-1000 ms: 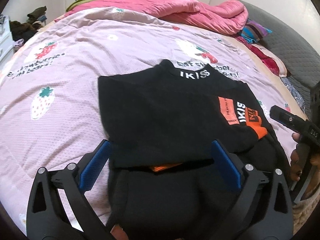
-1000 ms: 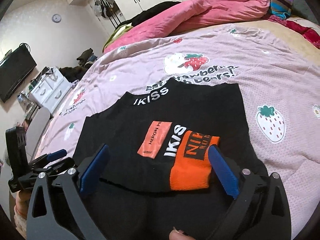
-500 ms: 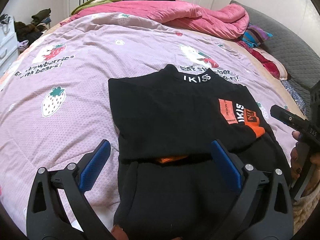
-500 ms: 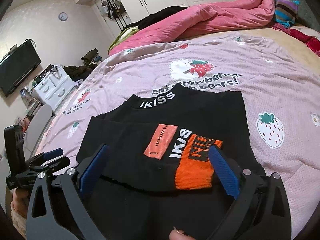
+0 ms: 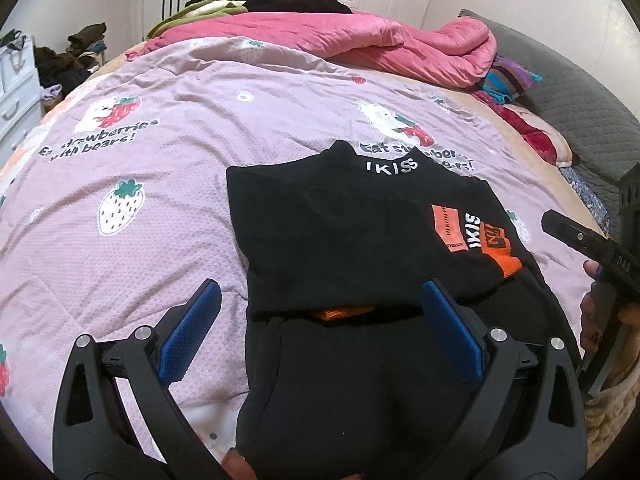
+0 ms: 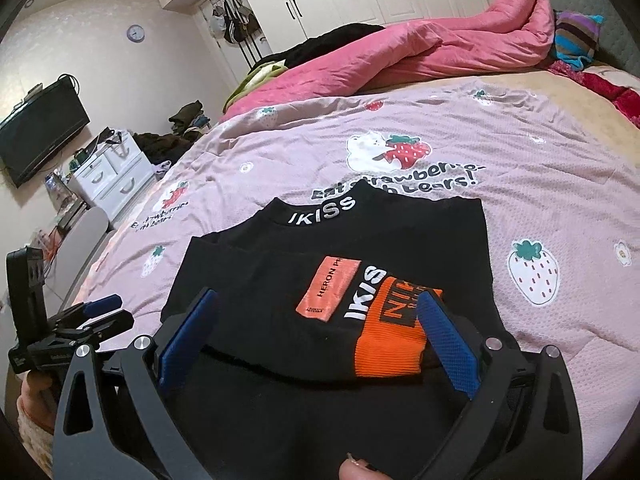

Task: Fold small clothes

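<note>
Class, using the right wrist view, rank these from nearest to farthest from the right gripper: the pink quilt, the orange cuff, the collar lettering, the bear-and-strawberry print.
1. orange cuff, between the right gripper's open fingers.
2. collar lettering, ahead, slightly left.
3. bear-and-strawberry print, beyond the collar.
4. pink quilt, across the bed's far end.

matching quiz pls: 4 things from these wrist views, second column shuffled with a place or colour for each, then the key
1. black shirt
2. sleeve cuff
3. quilt
4. TV

A. pink, bunched at the far side of the bed
B. orange, folded across the shirt front
C. flat on the strawberry bedspread, IKISS collar farthest from the grippers
D. on the wall

Pairs: 1-C, 2-B, 3-A, 4-D
</note>
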`<state>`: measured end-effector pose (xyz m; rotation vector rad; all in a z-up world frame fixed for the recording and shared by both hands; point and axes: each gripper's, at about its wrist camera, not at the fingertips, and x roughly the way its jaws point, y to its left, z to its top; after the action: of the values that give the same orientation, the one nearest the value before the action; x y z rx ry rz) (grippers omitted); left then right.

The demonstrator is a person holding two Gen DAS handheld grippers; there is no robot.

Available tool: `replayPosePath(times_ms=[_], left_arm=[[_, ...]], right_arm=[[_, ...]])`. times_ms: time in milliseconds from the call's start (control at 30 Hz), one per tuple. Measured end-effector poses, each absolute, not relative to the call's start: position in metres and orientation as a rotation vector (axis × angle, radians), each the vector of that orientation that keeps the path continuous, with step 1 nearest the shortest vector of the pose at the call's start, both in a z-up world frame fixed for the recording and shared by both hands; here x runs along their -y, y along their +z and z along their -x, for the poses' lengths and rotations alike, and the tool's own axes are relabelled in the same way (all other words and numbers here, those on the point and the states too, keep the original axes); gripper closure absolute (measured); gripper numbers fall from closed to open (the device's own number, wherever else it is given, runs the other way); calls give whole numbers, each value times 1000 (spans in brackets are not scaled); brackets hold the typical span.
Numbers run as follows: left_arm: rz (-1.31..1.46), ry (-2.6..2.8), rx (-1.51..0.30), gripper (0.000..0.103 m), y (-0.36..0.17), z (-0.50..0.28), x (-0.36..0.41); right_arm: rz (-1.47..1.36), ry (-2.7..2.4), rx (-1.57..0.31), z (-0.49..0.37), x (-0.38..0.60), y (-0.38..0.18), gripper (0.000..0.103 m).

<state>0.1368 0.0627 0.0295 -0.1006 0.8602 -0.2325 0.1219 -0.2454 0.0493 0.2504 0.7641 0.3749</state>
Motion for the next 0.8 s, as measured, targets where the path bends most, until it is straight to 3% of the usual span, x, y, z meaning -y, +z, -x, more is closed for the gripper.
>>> replayPosePath(times_ms=[800], left_arm=[[86,-196,-842,9,20,-93,-61]], right_arm=[[-193,326,-779,-78,269,37,4]])
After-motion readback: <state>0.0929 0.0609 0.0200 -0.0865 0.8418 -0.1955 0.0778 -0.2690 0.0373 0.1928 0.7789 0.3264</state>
